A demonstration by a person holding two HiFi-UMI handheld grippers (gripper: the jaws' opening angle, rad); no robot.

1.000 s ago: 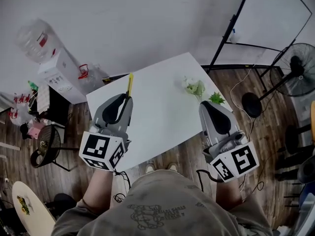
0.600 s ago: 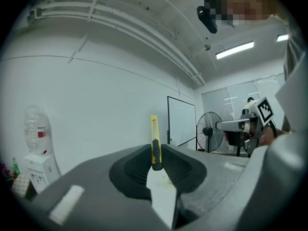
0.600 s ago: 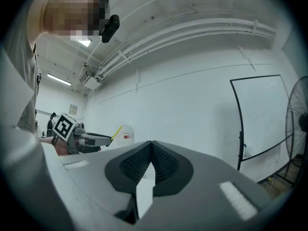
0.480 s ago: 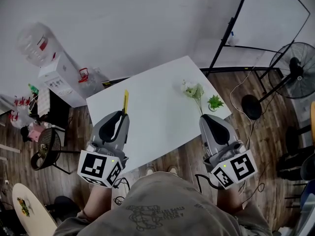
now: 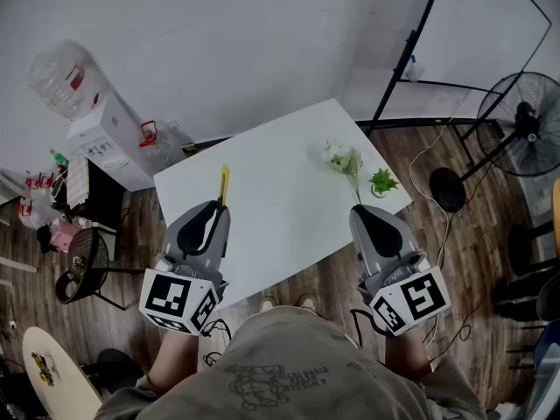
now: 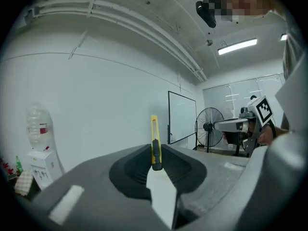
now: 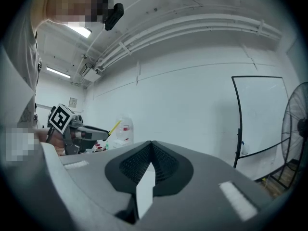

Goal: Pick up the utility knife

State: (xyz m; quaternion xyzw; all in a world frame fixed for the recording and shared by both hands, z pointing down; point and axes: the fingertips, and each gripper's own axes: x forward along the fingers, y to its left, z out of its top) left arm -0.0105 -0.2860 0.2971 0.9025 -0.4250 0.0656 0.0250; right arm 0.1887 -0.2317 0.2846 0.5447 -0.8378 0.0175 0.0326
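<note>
A slim yellow utility knife (image 5: 224, 185) with a black slider sticks up from my left gripper (image 5: 218, 206), which is shut on its lower end. In the left gripper view the utility knife (image 6: 154, 143) stands upright between the closed jaws of the left gripper (image 6: 155, 166), lifted off the table. My right gripper (image 5: 360, 210) hangs near the white table's front right edge, shut with nothing in it. In the right gripper view the right gripper (image 7: 151, 146) has its jaws pressed together, and the left gripper's knife (image 7: 113, 127) shows small at the left.
A white table (image 5: 280, 199) carries a white flower sprig (image 5: 344, 159) and a small green plant (image 5: 382, 181) at its right end. A whiteboard stand (image 5: 411, 51) and a floor fan (image 5: 525, 125) are to the right, a water dispenser (image 5: 101, 129) to the left.
My left gripper has drawn back toward me with the knife, from over the table to its near left edge. The right gripper has barely shifted.
</note>
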